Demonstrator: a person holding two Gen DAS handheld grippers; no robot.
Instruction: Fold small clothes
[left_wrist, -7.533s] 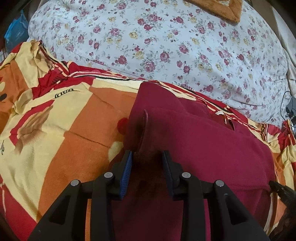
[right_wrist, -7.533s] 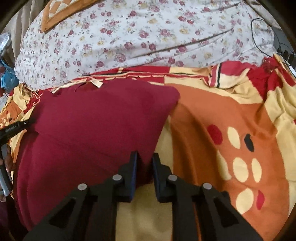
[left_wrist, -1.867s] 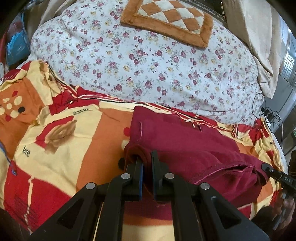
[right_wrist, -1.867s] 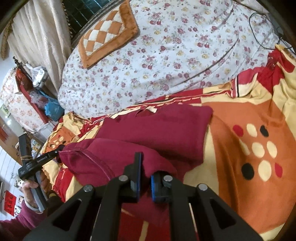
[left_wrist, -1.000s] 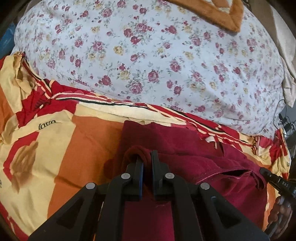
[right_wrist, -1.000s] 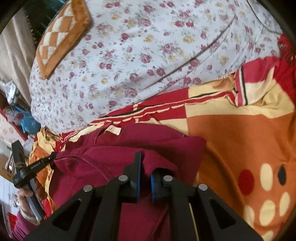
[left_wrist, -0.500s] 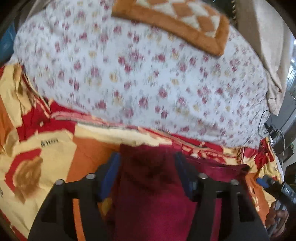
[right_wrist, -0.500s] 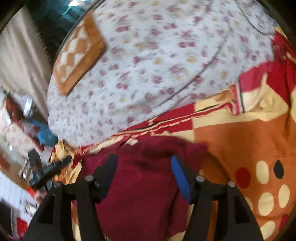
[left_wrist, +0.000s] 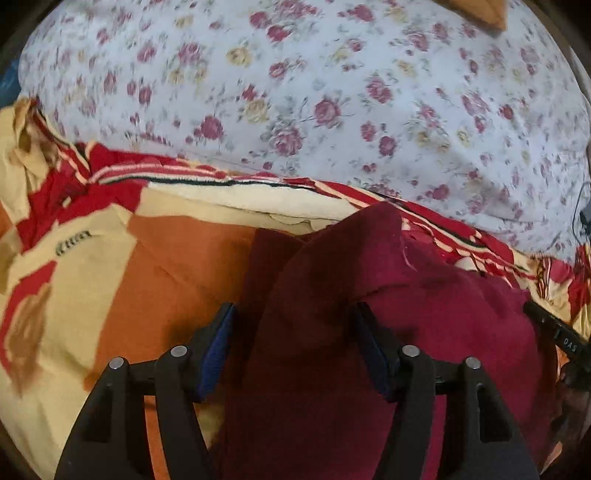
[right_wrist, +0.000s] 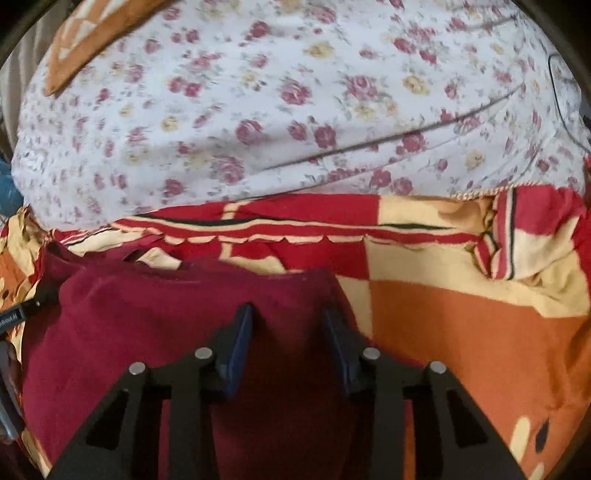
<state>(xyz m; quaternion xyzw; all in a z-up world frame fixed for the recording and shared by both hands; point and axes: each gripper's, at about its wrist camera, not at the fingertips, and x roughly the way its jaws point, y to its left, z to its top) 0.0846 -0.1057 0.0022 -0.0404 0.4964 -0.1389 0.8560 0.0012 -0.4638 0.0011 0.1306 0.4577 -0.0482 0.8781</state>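
A dark red garment (left_wrist: 424, 314) lies folded on the patterned orange, yellow and red blanket (left_wrist: 110, 280). My left gripper (left_wrist: 295, 325) is open, its blue-padded fingers straddling the garment's raised left corner without pinching it. In the right wrist view the same garment (right_wrist: 147, 314) lies flat, and my right gripper (right_wrist: 288, 325) is open over its right corner. The tip of the right gripper shows at the right edge of the left wrist view (left_wrist: 557, 336); the left one shows at the left edge of the right wrist view (right_wrist: 18, 317).
A big floral white duvet (left_wrist: 332, 92) bulges right behind the blanket, also in the right wrist view (right_wrist: 295, 92). An orange checked cushion (right_wrist: 85, 33) lies on top of it. A thin cable (right_wrist: 557, 96) runs at the far right.
Both grippers held the garment's edge shut a second ago, carried it toward the duvet, then opened. The garment now lies released and both grippers are lower over it.
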